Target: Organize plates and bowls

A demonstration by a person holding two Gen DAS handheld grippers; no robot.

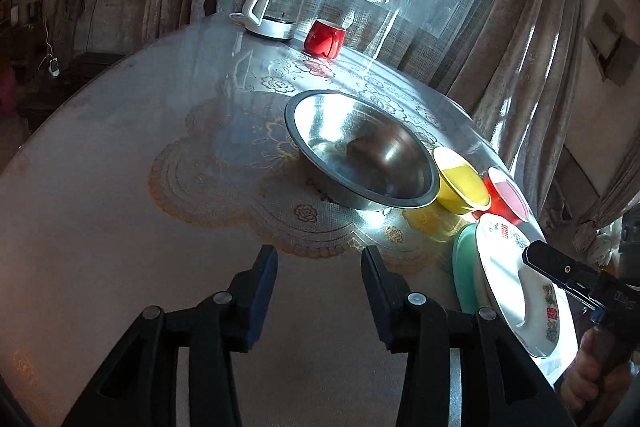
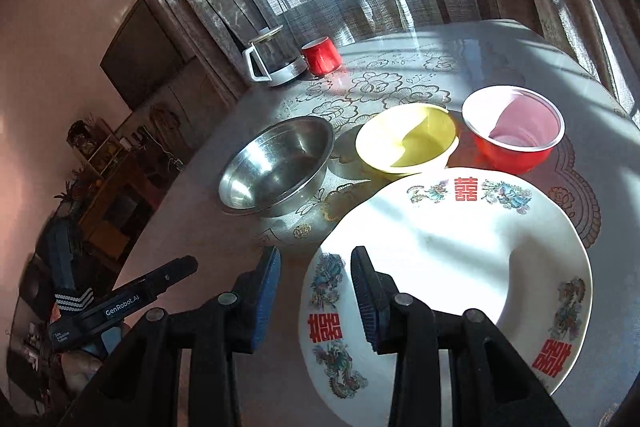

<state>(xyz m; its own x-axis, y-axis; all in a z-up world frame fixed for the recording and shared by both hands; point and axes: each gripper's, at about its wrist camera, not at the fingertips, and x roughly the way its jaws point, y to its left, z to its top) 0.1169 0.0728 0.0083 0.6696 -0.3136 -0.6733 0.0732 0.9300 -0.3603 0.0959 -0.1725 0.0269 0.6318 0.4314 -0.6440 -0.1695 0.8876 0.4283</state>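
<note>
A steel bowl (image 1: 360, 151) (image 2: 276, 167), a yellow bowl (image 1: 464, 183) (image 2: 404, 139) and a red bowl (image 1: 506, 195) (image 2: 512, 135) stand in a row on the round table (image 1: 100, 227). In front of them a white plate (image 1: 508, 279) (image 2: 448, 251) with red characters lies on a green plate (image 1: 464, 267). My left gripper (image 1: 320, 267) (image 2: 188, 265) hangs open over bare cloth, left of the plates, with nothing between its fingers. My right gripper (image 2: 316, 267) (image 1: 530, 257) is open over the white plate's left rim, one finger (image 2: 370, 291) above the plate, the other outside it.
A glass kettle (image 1: 272, 11) (image 2: 272, 63) and a red mug (image 1: 324, 39) (image 2: 320, 57) stand at the table's far edge by the curtained window. A hand (image 1: 592, 375) holds the right gripper's handle. Shelves and a dark screen (image 2: 144, 55) lie beyond the table's left side.
</note>
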